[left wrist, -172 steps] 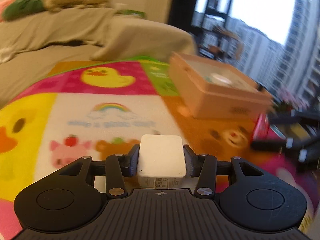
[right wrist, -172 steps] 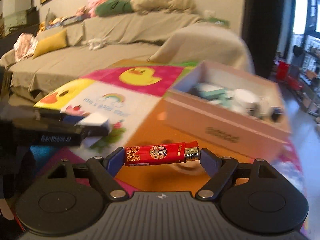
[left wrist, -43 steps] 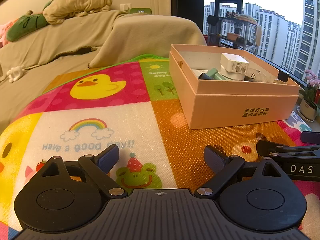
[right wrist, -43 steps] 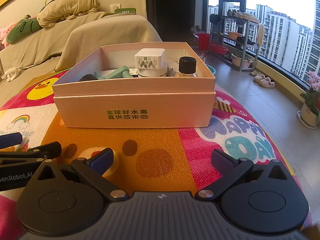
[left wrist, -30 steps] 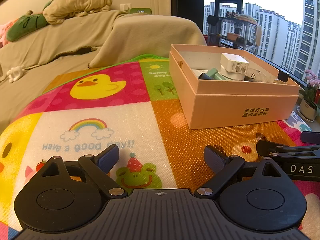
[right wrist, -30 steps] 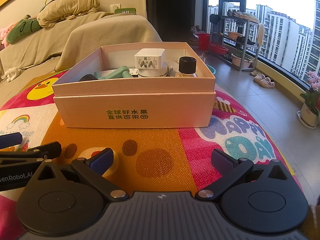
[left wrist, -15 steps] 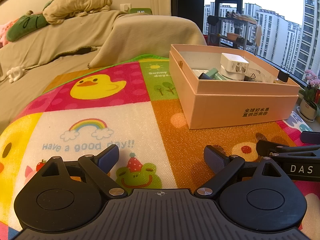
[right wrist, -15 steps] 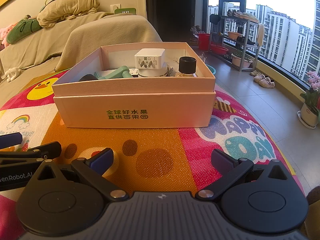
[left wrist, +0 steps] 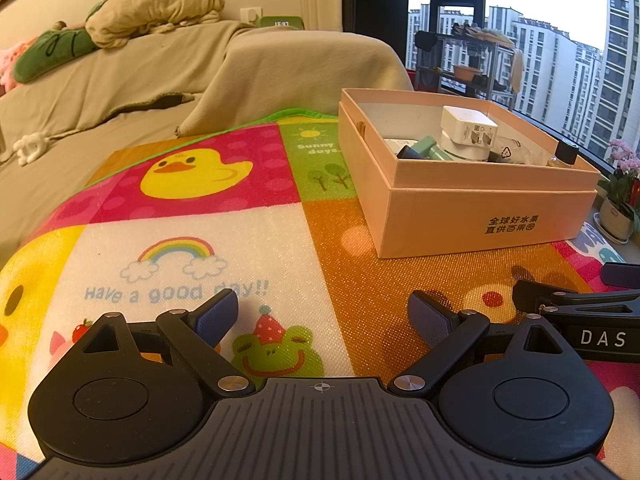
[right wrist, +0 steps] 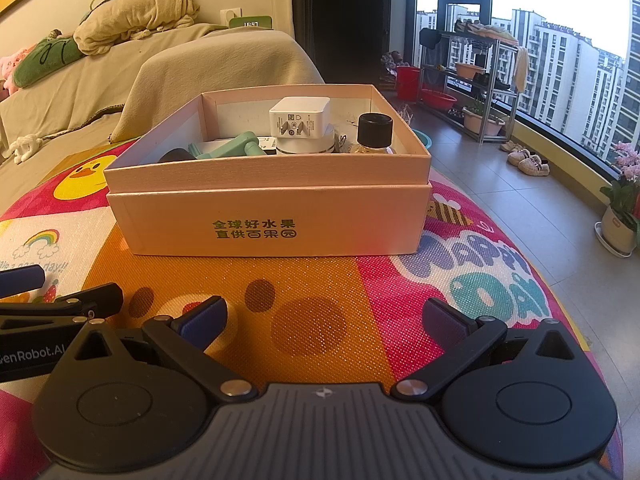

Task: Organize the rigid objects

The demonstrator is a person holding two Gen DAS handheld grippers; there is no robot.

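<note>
A pink cardboard box (right wrist: 272, 216) (left wrist: 472, 208) stands on the cartoon play mat (left wrist: 200, 240). Inside it a white plug adapter (right wrist: 299, 117) (left wrist: 468, 125) rests on a round white item, beside a teal object (right wrist: 230, 146) and a black-capped small bottle (right wrist: 374, 130). My left gripper (left wrist: 322, 312) hovers low over the mat, open and empty, left of and nearer than the box. My right gripper (right wrist: 324, 318) is open and empty too, directly in front of the box's printed side. Each gripper's fingers show at the edge of the other's view.
A beige-covered sofa (left wrist: 120, 92) with cushions runs behind the mat. Right of the mat the tiled floor (right wrist: 520, 200) drops away, with a shelf rack (right wrist: 472, 68), slippers, a potted plant (right wrist: 620, 208) and a tall window.
5.7 s ago the left gripper held the white adapter and the right a red lighter; now both are open and empty, and the adapter lies in the box. Nothing moved over the last 1.4 s.
</note>
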